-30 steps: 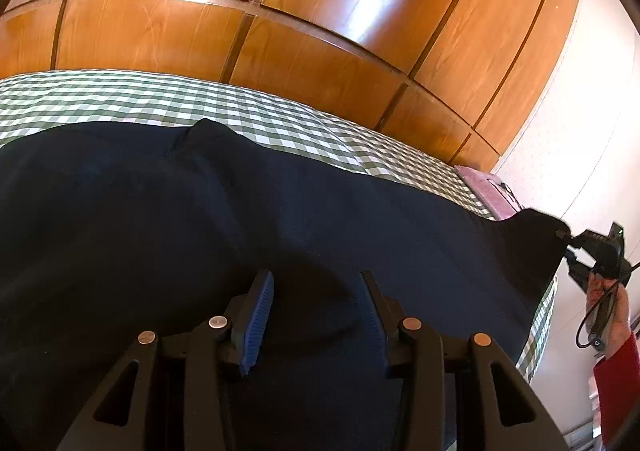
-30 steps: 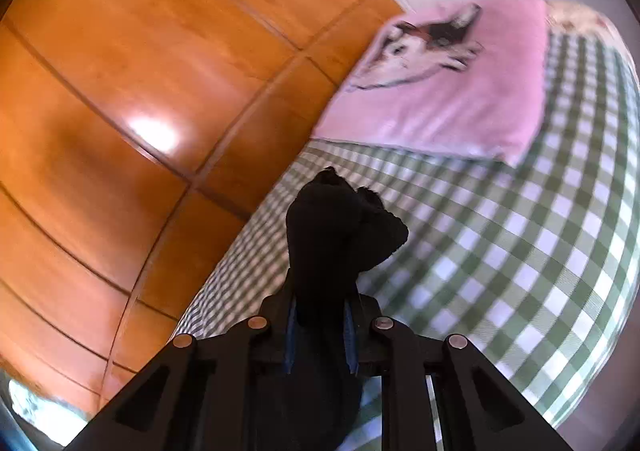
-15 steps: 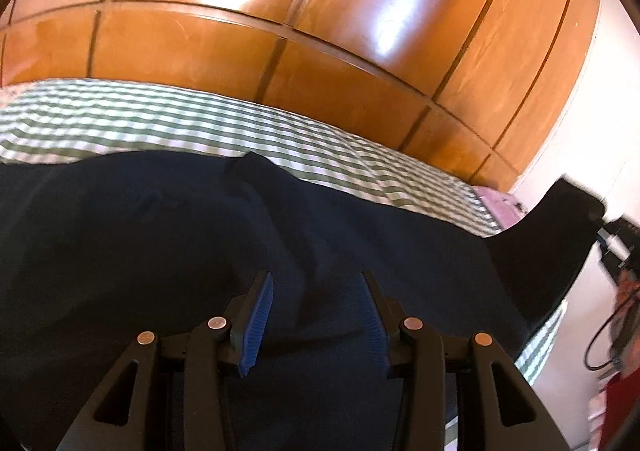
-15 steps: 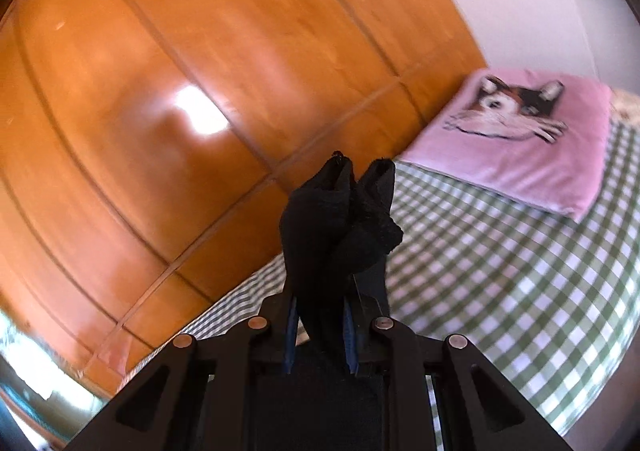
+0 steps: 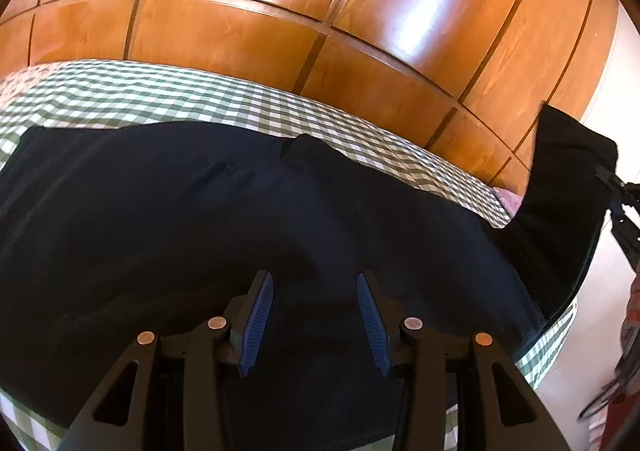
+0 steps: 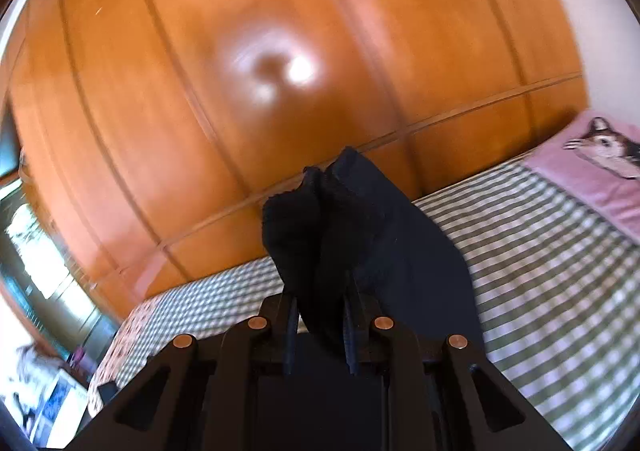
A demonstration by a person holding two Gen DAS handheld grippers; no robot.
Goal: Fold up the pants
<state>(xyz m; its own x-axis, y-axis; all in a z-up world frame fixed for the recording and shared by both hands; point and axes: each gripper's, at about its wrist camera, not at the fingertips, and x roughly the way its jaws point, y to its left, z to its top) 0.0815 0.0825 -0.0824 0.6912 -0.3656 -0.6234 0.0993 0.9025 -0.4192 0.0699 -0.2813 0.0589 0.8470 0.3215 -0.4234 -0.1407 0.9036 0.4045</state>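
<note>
Dark navy pants [image 5: 248, 219]: spread across green-checked bed [image 5: 168, 99]. Left gripper [image 5: 315, 325], fingers spread, low over cloth, likely to anchor it. Right gripper [image 6: 318, 335] pinching lifted leg ends, apparently for folding over. Beyond: pink pillow [image 6: 592, 167], wooden wardrobe [image 5: 360, 11].

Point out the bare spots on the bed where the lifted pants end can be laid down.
Bare checkered sheet lies between the pants and the pink pillow. A narrower bare strip runs between the pants' far edge and the wood panelling. The middle is crowded: pants cover it under the open left gripper. The right gripper holds the raised end.
</note>
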